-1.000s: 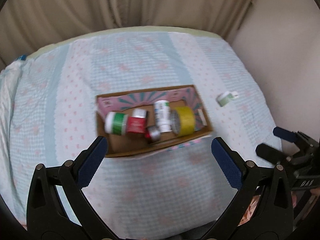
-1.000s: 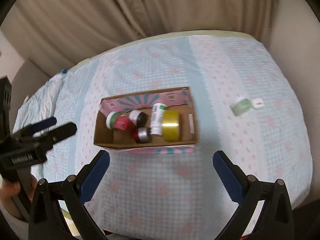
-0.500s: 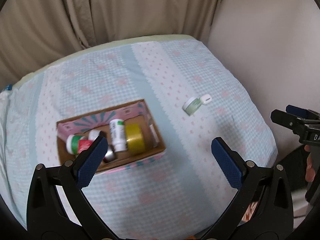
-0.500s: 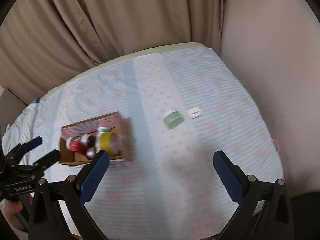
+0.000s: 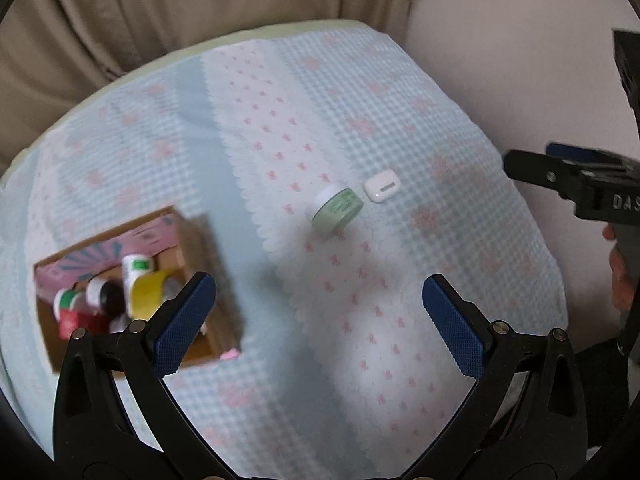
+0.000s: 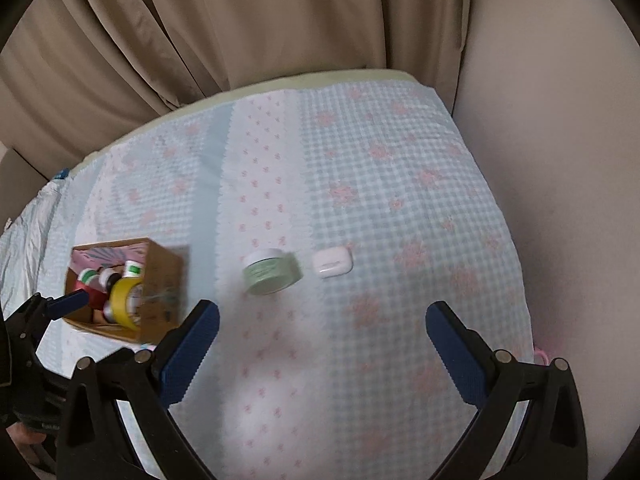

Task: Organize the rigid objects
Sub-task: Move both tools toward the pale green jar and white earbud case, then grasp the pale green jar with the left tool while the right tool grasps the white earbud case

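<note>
Both grippers were held above a bed covered with a light blue and white checked quilt (image 6: 400,200) printed with pink flowers. The left gripper (image 5: 319,322) had its blue-padded fingers spread wide apart, with nothing between them. The right gripper (image 6: 322,346) was likewise spread wide and held nothing.

Two items lay loose on the quilt. A small green jar (image 6: 273,271) with a white lid lay on its side; its label carried darker green print that was too blurred to read. A white earbud case (image 6: 332,262) lay just beside the jar, on its right in both views, apart from it by a narrow gap. It showed only a short grey line on its face, and no writing could be made out.

A cardboard box (image 6: 164,280) with a pink and teal patterned inner flap sat well to the left of the jar. It held a yellow tape roll (image 6: 120,300), a white bottle (image 5: 136,266) with a green label, a red container (image 5: 78,320) and several other small containers. None of their labels could be read.

In the left wrist view, the body of the right gripper appeared at the right edge and bore the white letters "DAS", cut off by the frame. A beige curtain (image 6: 240,20) hung behind the bed.
</note>
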`<state>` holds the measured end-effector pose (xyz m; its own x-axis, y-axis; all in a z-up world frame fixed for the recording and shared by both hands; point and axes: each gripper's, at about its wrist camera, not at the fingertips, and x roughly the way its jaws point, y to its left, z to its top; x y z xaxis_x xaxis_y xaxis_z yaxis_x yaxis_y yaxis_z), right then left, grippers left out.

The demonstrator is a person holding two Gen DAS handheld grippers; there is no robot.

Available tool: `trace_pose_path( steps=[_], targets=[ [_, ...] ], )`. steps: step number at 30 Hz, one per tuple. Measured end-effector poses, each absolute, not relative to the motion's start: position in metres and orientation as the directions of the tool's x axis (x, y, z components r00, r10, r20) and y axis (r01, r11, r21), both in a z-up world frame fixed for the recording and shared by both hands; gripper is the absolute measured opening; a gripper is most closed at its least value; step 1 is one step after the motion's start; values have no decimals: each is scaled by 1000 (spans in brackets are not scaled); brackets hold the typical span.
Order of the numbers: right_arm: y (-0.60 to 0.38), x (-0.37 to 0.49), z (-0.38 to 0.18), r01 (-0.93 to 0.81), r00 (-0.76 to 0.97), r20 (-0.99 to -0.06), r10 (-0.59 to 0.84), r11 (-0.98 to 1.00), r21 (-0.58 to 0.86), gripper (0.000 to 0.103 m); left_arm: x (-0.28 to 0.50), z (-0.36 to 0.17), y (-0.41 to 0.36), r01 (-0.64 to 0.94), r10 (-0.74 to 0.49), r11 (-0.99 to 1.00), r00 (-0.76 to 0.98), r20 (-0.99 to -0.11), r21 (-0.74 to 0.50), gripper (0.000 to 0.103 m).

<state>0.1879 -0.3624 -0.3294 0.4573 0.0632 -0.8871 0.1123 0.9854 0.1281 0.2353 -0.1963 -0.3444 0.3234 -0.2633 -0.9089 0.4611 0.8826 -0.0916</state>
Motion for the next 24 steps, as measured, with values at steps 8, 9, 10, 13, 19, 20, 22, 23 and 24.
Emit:
trace_pose_path(
  steps=[8, 9, 10, 13, 19, 20, 22, 23, 24],
  targets=[
    [-371, 232, -404, 78, 410, -910, 57, 992, 97, 103, 278, -419, -235, 570, -219, 821, 249, -943, -41, 102],
    [-371, 237, -415, 73, 404, -913, 56, 993, 93, 103, 284, -429, -239, 586, -216, 810, 242, -946, -35, 102],
    [-371, 242, -425, 70, 398, -915, 56, 993, 91, 103, 288, -438, -242, 598, -212, 801, 237, -948, -30, 101],
    [-369, 254, -450, 53, 387, -920, 66, 994, 94, 98, 303, -463, -251, 631, -204, 775, 216, -955, -23, 98],
    [-358, 274, -492, 27, 386, -921, 58, 997, 73, 90, 320, -498, -268, 684, -228, 728, 170, -959, -52, 90],
    [-357, 276, -497, 26, 386, -921, 54, 997, 69, 90, 322, -503, -272, 692, -226, 720, 165, -960, -50, 85],
    [-356, 280, -508, 29, 390, -920, 41, 998, 57, 90, 327, -513, -277, 703, -234, 708, 146, -961, -66, 79],
    [-356, 281, -511, 30, 390, -920, 41, 998, 57, 88, 329, -517, -278, 705, -240, 705, 138, -961, -75, 76],
    [-357, 283, -516, 33, 389, -920, 43, 998, 61, 85, 331, -521, -280, 708, -247, 701, 131, -960, -84, 74]
  ],
)
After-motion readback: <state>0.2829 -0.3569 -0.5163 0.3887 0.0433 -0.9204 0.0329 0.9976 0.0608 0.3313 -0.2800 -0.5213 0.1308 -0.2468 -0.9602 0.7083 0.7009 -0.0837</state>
